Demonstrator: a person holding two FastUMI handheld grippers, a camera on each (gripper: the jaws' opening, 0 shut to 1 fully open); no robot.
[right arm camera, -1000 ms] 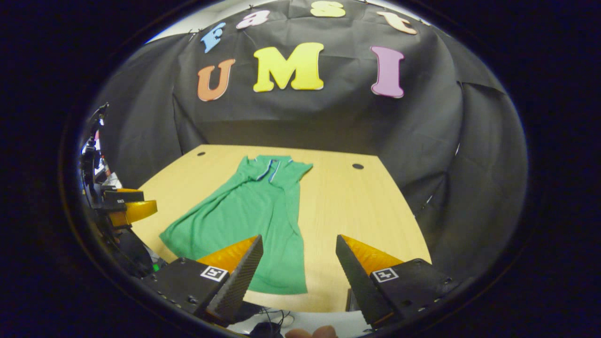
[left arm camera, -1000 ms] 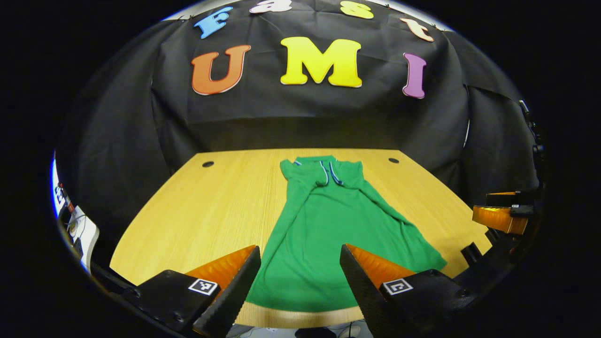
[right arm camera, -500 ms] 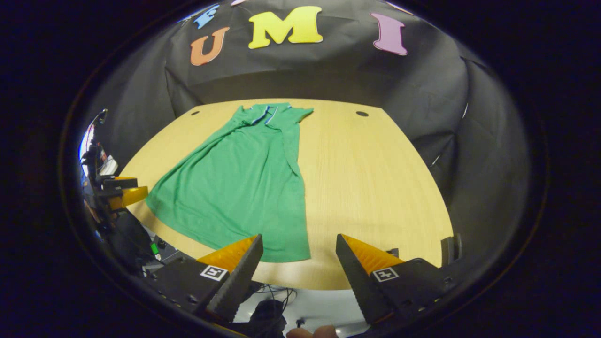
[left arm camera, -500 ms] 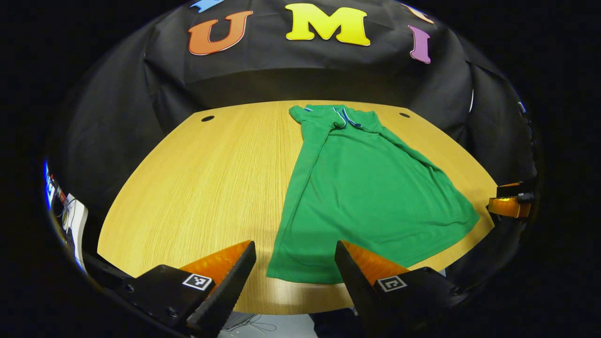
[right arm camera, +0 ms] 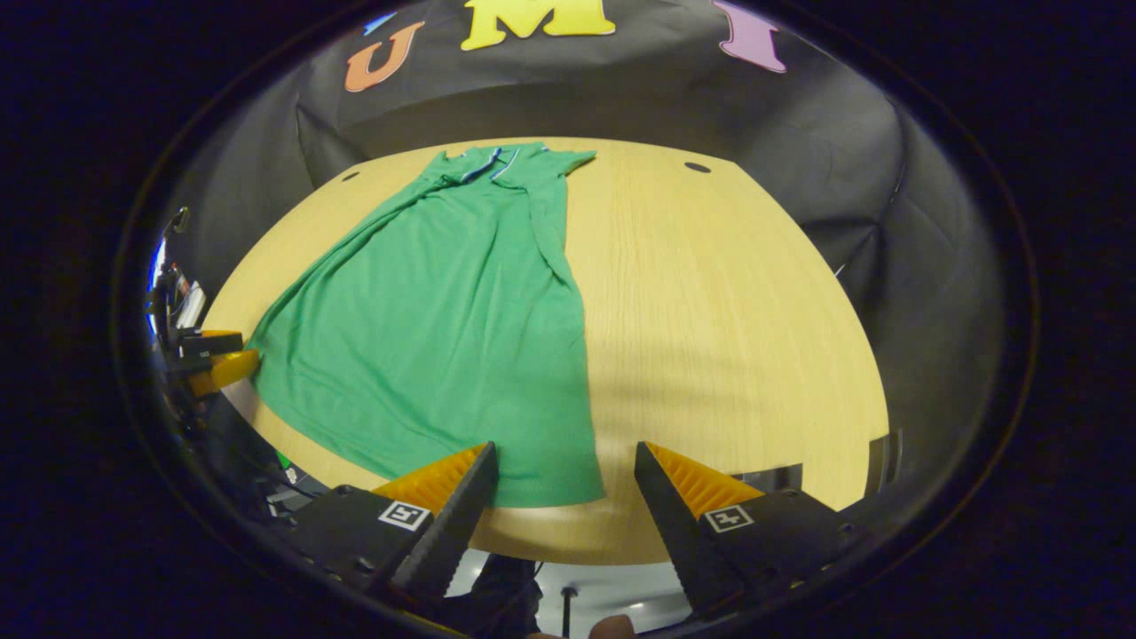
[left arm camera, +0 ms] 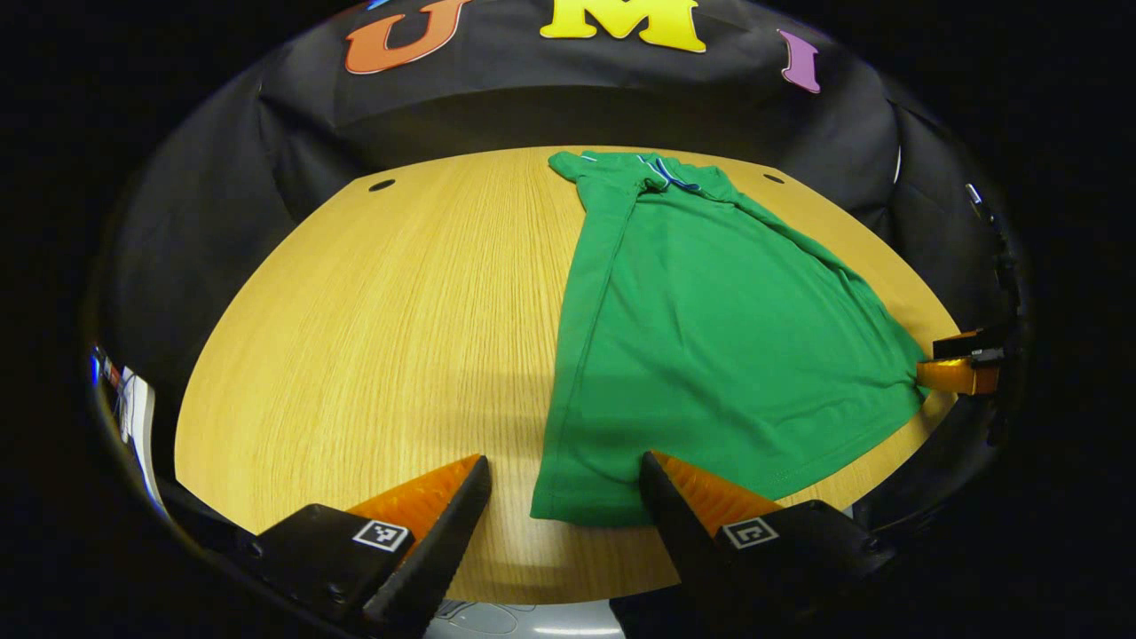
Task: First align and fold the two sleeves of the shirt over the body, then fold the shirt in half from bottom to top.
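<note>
A green shirt (left arm camera: 710,337) lies flat on the wooden table (left arm camera: 373,337), collar at the far end, hem at the near edge, sleeves folded in over the body. My left gripper (left arm camera: 564,461) is open just above the hem's left corner. In the right gripper view the shirt (right arm camera: 444,319) spreads to the left, and my right gripper (right arm camera: 565,448) is open over the hem's right corner. Neither gripper holds cloth. The right gripper (left arm camera: 958,373) shows at the hem's far corner in the left gripper view, and the left gripper (right arm camera: 217,368) shows at the left edge in the right gripper view.
The table (right arm camera: 710,337) has a round cable hole (left arm camera: 382,185) at each far corner, the other hole (right arm camera: 697,166) on the right side. Black cloth walls close the back and sides. Cables hang below the near table edge.
Both grippers have come down and forward toward the shirt's hem, so the table and shirt look larger and the wall has slid up. Both stayed open. The shirt has not moved.
</note>
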